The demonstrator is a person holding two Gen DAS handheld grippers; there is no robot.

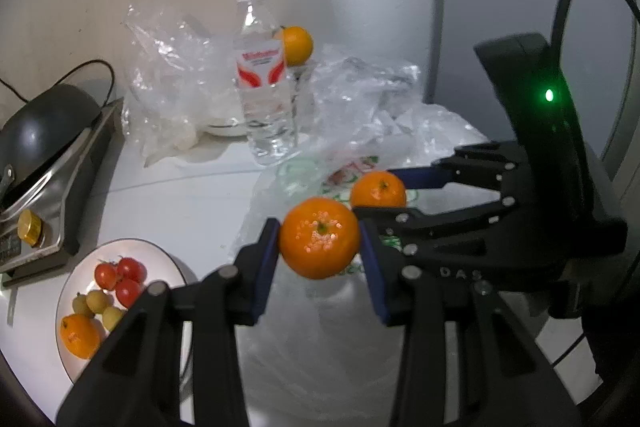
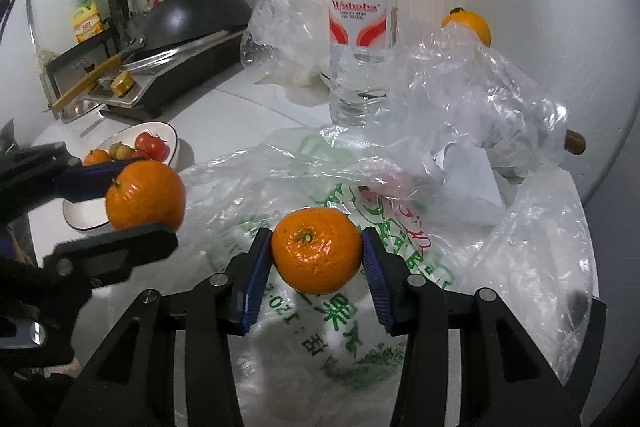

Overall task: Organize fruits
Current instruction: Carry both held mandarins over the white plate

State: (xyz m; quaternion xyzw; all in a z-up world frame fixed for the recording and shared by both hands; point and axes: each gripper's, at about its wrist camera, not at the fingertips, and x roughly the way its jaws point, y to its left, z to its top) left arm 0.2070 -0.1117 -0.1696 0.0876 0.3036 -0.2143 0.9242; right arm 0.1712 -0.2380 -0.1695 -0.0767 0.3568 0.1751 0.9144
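Orange against blue: we hold a mandarin in each gripper above the printed plastic bag [image 2: 320,327], the left gripper [image 1: 319,247] with its fingers clamped on one mandarin [image 1: 319,243] and the right gripper [image 2: 317,255] with its fingers pressed against the sides of a second mandarin [image 2: 317,250]. From the left wrist camera we see the right gripper's fruit just behind ours, the two tools close together over the crumpled bag. Off to the left sits the white plate [image 1: 132,247], already carrying another mandarin [image 1: 79,335], red tomatoes [image 1: 122,275] and small yellow-green fruits [image 1: 98,303]. A water bottle [image 1: 262,75] stands beyond the bag among loose clear wrapping, and a further orange [image 1: 296,45] rests behind it near the wall; a stove with a dark pan [image 1: 44,123] fills the far left. We judge the step in hand to be carrying both fruits to the plate. To do it well, we would keep the grip steady rather than tighter, since the skin is soft, send the left gripper first so the tools do not cross, and lower each fruit into the bare part of the plate, away from the tomatoes, before easing the fingers apart. A mandarin dropped from any height could roll off the rim.
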